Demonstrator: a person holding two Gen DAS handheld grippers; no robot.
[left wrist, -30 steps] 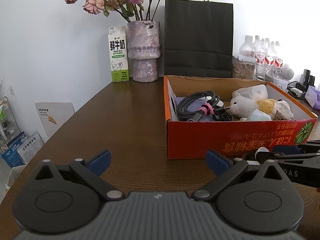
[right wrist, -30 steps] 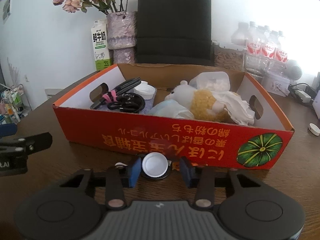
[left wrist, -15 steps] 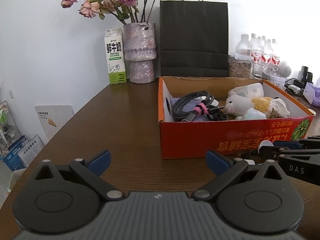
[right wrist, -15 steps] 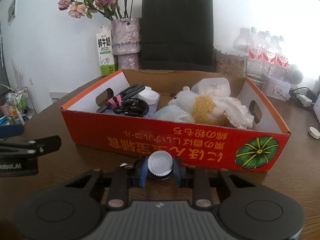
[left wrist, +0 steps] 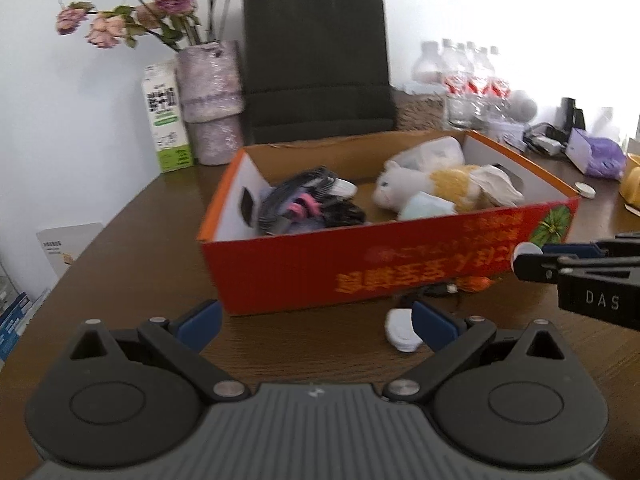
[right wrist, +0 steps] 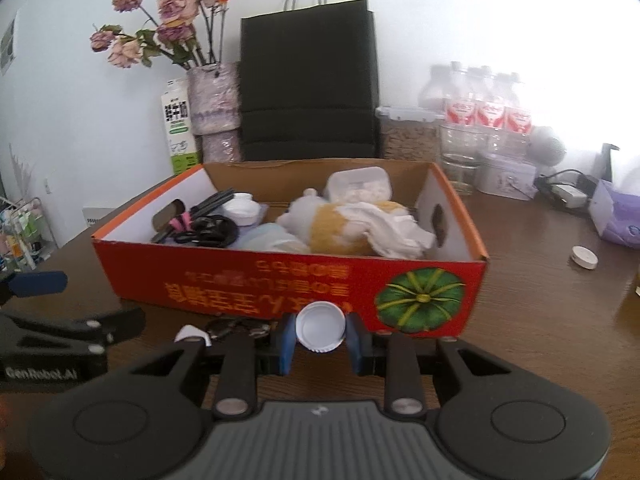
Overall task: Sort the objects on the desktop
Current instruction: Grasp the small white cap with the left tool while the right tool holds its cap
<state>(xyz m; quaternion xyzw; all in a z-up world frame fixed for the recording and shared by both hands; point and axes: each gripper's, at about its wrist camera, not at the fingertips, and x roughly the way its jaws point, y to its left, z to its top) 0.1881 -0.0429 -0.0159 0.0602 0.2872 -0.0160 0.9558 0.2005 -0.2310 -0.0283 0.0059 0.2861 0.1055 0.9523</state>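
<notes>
Left wrist view first: a red box (left wrist: 384,264) is seen on the brown table (left wrist: 136,264). Many things are already put inside it: a bundle of cables (left wrist: 304,204), a white toy animal (left wrist: 416,184), a plastic tub (left wrist: 436,152) and some crumpled paper (left wrist: 496,184). The left gripper (left wrist: 316,322) is held in front of the box with its fingers spread wide, and nothing is held between them. A small white thing (left wrist: 400,330) is left on the table just beside one finger. Some small dark and orange bits (left wrist: 460,286) are also left by the box wall, but they are too blurred to be named. A white lid (left wrist: 585,189) is seen on the table past the far corner of the box.

Right wrist view next: a white bottle cap (right wrist: 320,328) is pinched between the fingers of the right gripper (right wrist: 320,338). The cap is held just in front of the box (right wrist: 280,280), below its rim, so it is not yet put in. The other white lid (right wrist: 584,257) is seen lying on the table (right wrist: 540,320), well apart from the box.

So a good part of the sorting looks done. The cap, the lid and the few small things by the box are probably still to be put away.
</notes>
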